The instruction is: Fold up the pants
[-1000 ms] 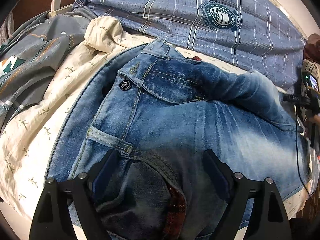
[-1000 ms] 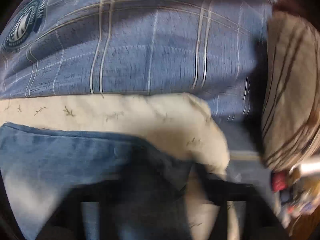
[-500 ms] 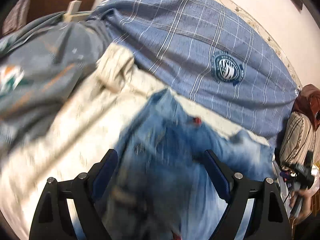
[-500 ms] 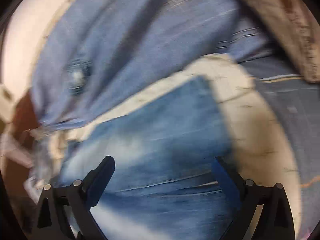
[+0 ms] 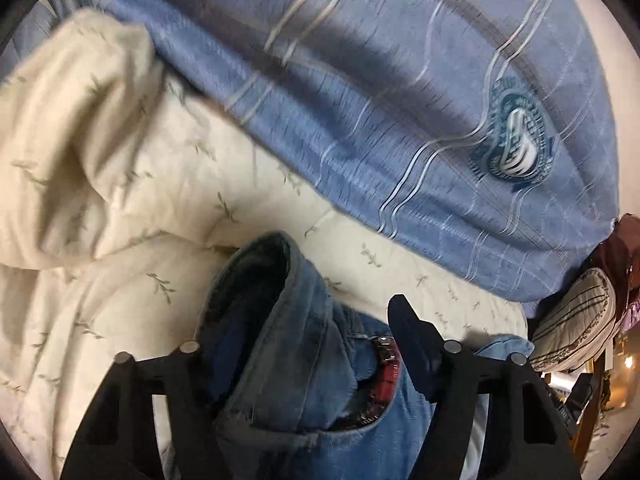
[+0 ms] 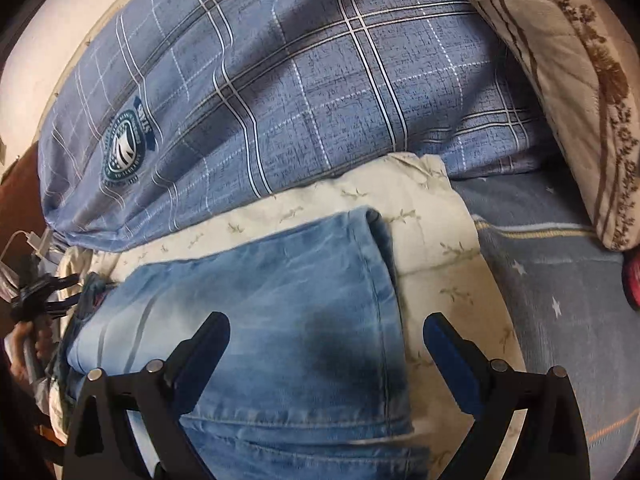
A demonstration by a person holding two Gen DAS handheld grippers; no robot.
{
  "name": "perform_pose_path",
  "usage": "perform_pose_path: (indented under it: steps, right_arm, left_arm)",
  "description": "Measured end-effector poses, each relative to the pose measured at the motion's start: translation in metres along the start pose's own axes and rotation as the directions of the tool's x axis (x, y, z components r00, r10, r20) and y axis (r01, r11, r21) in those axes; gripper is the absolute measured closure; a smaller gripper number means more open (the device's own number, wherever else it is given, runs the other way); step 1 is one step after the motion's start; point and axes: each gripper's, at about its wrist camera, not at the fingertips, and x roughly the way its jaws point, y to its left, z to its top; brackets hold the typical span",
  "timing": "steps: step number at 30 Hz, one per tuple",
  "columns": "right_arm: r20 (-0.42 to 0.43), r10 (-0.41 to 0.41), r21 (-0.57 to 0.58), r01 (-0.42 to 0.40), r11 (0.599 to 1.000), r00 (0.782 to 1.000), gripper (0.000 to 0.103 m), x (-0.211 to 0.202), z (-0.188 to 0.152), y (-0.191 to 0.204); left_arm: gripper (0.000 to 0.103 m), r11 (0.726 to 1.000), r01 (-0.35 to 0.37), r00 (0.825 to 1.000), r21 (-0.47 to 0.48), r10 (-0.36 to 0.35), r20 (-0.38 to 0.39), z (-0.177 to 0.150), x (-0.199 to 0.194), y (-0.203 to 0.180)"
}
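Blue denim pants (image 6: 280,320) lie folded on a cream leaf-print blanket (image 6: 432,232). My right gripper (image 6: 326,332) is open and hovers over the folded leg end, touching nothing. In the left wrist view my left gripper (image 5: 308,332) is open, its fingers either side of a raised fold of the pants' waistband (image 5: 280,320), which stands up between them. A red patch (image 5: 386,364) shows inside the waist. My left gripper also shows at the far left of the right wrist view (image 6: 44,292).
A blue plaid duvet with a round badge (image 6: 280,80) lies behind the pants. A beige striped pillow (image 6: 560,80) is at the right. A grey star-print sheet (image 6: 560,300) lies right of the blanket. A bunched blanket fold (image 5: 80,140) rises at the left.
Both views swung as the grippers moved. The left gripper came closer to the waist end, with the waistband fold now between its fingers. The right gripper now hovers over the pants' folded leg end.
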Motion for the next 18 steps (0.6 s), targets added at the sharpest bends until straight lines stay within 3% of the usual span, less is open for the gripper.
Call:
perform_pose_path:
  steps: [2,3,8,11,13,14,16,17,18]
  right_arm:
    - [0.001,0.008,0.018,-0.008,1.0,1.0,0.004,0.005,0.01,-0.007]
    - [0.004,0.012,0.031,-0.012,0.999,1.0,0.004,0.007,0.013,-0.009]
    - [0.01,0.013,0.097,-0.014,0.995,1.0,0.004,0.03,0.04,-0.022]
    - [-0.011,-0.008,0.047,0.009,0.999,1.0,0.005,0.047,0.049,-0.009]
    - [-0.049,-0.073,-0.004,0.073,0.997,0.996,0.043,0.058,0.049,0.002]
    - [-0.079,-0.124,-0.027,0.122,0.992,0.989,0.08,0.066,0.047,0.007]
    - [-0.086,-0.155,-0.041,0.152,0.987,0.984,0.082,0.068,0.045,0.011]
    - [-0.054,-0.195,-0.076,0.191,0.979,0.979,0.083,0.061,0.045,0.018]
    - [-0.003,-0.235,-0.102,0.234,0.967,0.972,0.083,0.05,0.045,0.025]
  left_arm:
    - [0.09,0.998,-0.05,0.999,0.025,0.05,-0.003,0.001,0.007,-0.001]
    - [0.095,0.997,-0.07,0.998,0.035,0.07,-0.006,0.0,0.011,-0.001]
    - [0.097,0.994,-0.096,0.995,0.045,0.095,0.028,0.0,0.015,0.002]
    - [0.097,0.995,-0.094,0.994,0.041,0.091,0.057,0.001,0.011,0.002]
    - [0.098,0.993,-0.114,0.991,0.033,0.111,0.076,0.002,0.009,0.003]
    - [0.098,0.99,-0.136,0.987,0.028,0.133,0.094,0.001,0.007,0.002]
    - [0.098,0.977,-0.211,0.962,0.036,0.201,0.183,-0.001,-0.008,-0.005]
    - [0.098,0.959,-0.277,0.931,0.063,0.252,0.264,-0.004,-0.021,-0.015]
    - [0.098,0.937,-0.338,0.888,0.089,0.287,0.358,-0.01,-0.036,-0.026]
